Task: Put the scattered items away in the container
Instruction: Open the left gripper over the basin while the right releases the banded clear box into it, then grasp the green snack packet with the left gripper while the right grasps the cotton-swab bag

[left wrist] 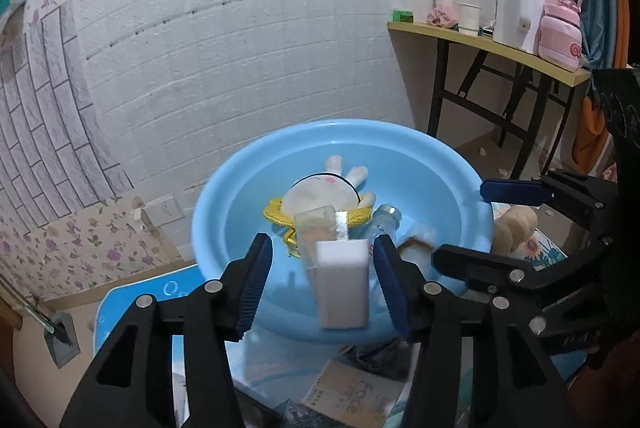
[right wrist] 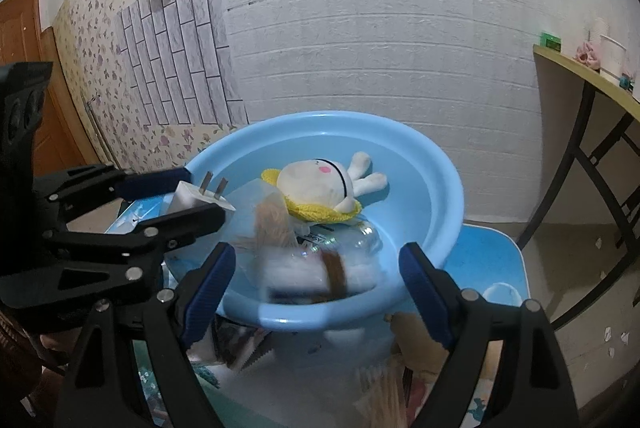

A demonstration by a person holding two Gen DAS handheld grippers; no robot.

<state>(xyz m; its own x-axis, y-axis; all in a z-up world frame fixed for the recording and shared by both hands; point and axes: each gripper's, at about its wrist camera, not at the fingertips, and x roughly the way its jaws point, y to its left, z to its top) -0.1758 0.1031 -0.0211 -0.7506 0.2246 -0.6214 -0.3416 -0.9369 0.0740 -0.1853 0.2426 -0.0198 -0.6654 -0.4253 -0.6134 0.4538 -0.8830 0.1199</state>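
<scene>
A light blue basin (left wrist: 224, 196) (right wrist: 440, 164) holds a white plush rabbit (left wrist: 324, 192) (right wrist: 316, 184) in yellow knit and a clear plastic bottle (left wrist: 386, 224) (right wrist: 348, 236). My left gripper (left wrist: 324, 284) (right wrist: 172, 200) hangs over the basin's near-left rim. A white charger plug (left wrist: 344, 284) (right wrist: 192, 196) sits between its fingers, prongs pointing away, with a gap at each pad in the left wrist view. My right gripper (right wrist: 318, 280) (left wrist: 492, 224) stands wide open at the near rim, nothing between its pads.
The basin rests on a blue stool (left wrist: 132, 300) (right wrist: 488, 248). A printed packet (left wrist: 344, 388) and a tan toy (left wrist: 516, 224) (right wrist: 416, 340) lie by the basin's near side. A side table (left wrist: 480, 40) with a kettle and pink bottle stands at the right, close to the wall.
</scene>
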